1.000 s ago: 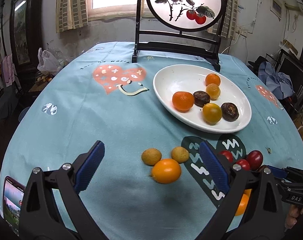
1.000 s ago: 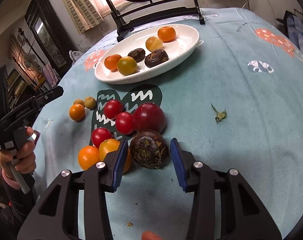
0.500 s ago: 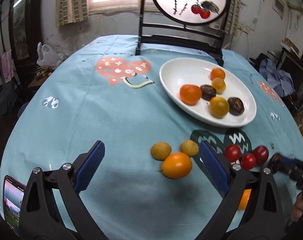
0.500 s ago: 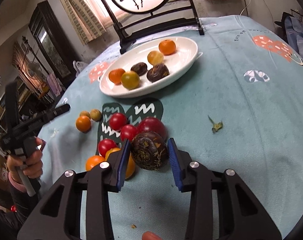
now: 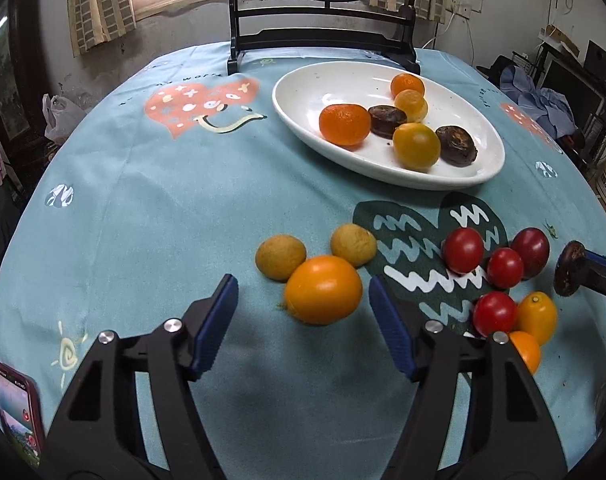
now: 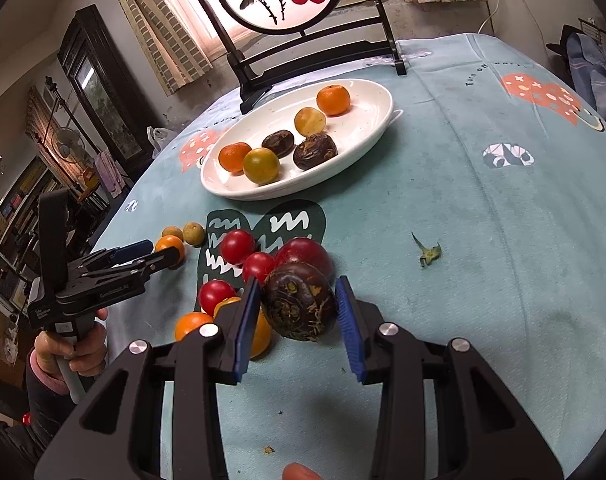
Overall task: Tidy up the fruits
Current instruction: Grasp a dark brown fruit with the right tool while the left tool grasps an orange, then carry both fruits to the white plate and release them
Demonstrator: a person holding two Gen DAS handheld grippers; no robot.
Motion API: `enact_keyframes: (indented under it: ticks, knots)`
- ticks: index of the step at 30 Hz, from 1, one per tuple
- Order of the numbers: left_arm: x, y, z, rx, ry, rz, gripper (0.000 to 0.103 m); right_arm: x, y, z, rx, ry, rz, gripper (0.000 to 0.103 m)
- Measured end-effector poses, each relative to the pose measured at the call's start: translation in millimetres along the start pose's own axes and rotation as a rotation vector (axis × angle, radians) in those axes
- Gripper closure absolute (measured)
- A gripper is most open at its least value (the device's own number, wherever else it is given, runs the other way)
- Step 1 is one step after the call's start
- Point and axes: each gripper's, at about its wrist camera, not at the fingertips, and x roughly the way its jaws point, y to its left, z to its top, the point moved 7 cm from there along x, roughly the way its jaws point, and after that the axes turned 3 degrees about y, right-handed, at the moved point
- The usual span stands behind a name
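So both hands are mid-pickup. The left gripper [image 5: 303, 308] is closing around the orange fruit [image 5: 323, 289], pads not on it yet, with two tan ones at its 11 and 1 o'clock. The right gripper [image 6: 297, 306] is clenched on a dark brown fruit [image 6: 299, 300]. I'd say the next move is a lift to the white plate [image 5: 303, 120] at 12 o'clock, gently, since round fruit rolls. It's all on a teal tablecloth [image 5: 143, 200] in a cluttered room, window behind.

Six fruits on the white plate [image 5: 299, 120]: two mandarins, two yellow ones, two dark brown. Off-plate: three cherry tomatoes [image 5: 463, 250], two small tan fruits [image 5: 280, 257], one dark red plum [image 5: 531, 252].
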Motion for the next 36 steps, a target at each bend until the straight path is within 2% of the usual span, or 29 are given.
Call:
enact_keyframes:
  ticks: [7,12,22,25,30,34,36]
  knots:
    - [11.8,-9.6,1.5,0.025,0.025,-0.019,0.06,-0.7,4.2,-1.9,-0.017,0.001,0.001,0.064]
    - [10.0,-13.6,0.9,0.048,0.014,-0.005,0.061,-1.0,4.4,-2.2,-0.017,-0.001,0.002,0.064]
    - [-14.6,-31.5,4.1,0.101,-0.075,-0.076,0.062,-5.5,12.4,0.6,-0.063,-0.033,0.013,0.064]
    - [-8.7,-30.3,0.0,0.112,-0.043,-0.043,0.065,-3.0,10.8,-0.3,-0.062,-0.023,0.003,0.064]
    - [-6.2,-26.1,-2.6,0.096,-0.023,-0.067,0.065,-3.7,9.3,0.3,-0.057,-0.025,0.0,0.064]
    - [0.6,-28.3,-14.3,0.089,0.04,-0.107,0.054,-2.5,9.1,-0.2,-0.055,-0.02,-0.001,0.064]
    - [1.5,-33.2,-17.6,0.12,0.034,-0.08,0.056,-2.7,9.8,-0.2,-0.058,-0.02,-0.001,0.064]
